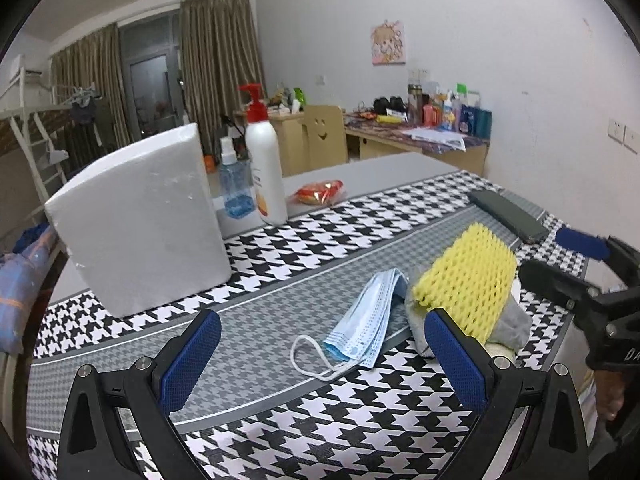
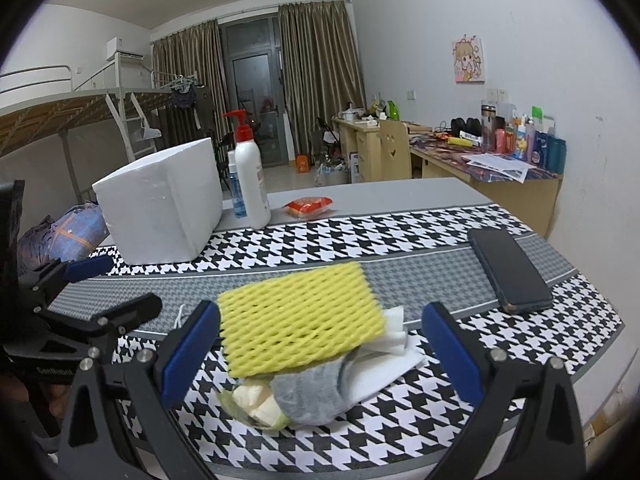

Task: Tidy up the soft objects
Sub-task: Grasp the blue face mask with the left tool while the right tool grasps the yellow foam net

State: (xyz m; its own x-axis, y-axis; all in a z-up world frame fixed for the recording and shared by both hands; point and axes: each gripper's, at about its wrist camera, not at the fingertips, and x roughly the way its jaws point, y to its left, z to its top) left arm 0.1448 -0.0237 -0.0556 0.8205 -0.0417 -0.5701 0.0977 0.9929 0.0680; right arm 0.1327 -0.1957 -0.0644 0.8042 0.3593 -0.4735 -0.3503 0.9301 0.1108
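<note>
Both tools wide, empty; yellow foam net [image 2: 300, 316] atop sock [image 2: 312, 396]; mask [image 1: 364, 320] beside.

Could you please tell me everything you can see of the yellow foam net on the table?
The yellow foam net is a flat, roughly rectangular sleeve of soft foam mesh with diamond-shaped holes. It lies on top of a small pile, resting on a grey sock and white tissue, and tilts up at its far edge. The pile sits on the houndstooth cloth. A blue face mask lies beside it. Neither gripper touches it.
</note>
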